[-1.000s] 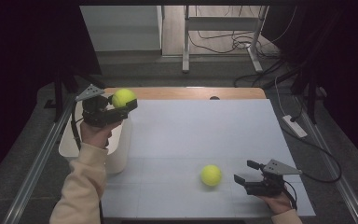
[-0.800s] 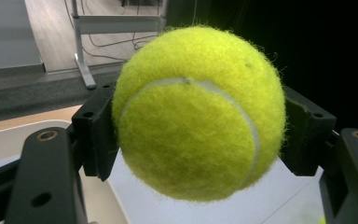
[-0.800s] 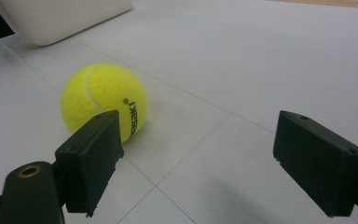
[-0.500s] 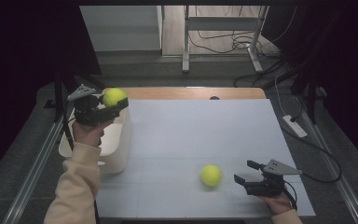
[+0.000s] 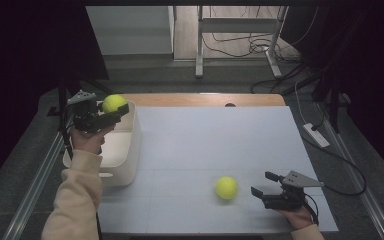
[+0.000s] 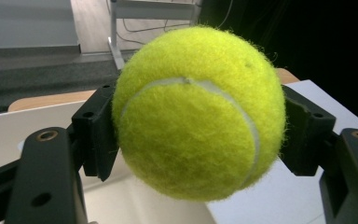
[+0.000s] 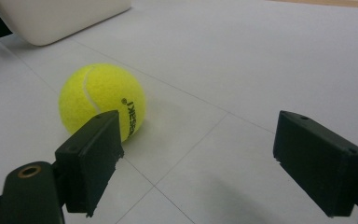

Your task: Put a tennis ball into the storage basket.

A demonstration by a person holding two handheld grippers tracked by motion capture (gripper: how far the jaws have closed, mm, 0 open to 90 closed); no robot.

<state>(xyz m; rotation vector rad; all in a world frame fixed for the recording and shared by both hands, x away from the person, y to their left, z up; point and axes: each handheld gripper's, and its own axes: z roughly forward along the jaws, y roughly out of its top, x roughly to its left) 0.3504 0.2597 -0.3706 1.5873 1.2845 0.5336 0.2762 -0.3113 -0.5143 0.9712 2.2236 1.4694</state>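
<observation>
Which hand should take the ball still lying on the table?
Right. The right gripper sits open beside the ball on the table, jaws facing it. The left gripper is shut on the other ball above the white bin.

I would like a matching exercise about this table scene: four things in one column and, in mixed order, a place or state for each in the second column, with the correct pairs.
Things:
1. left hand-held gripper
2. right hand-held gripper
3. tennis ball on the table
4. white bin

Places or states:
A. stands at the left edge of the table
B. jaws open, nothing between them
C. lies just in front of the open jaws
D. shut on a second tennis ball, above the bin

Pairs: 1-D, 2-B, 3-C, 4-A
</observation>
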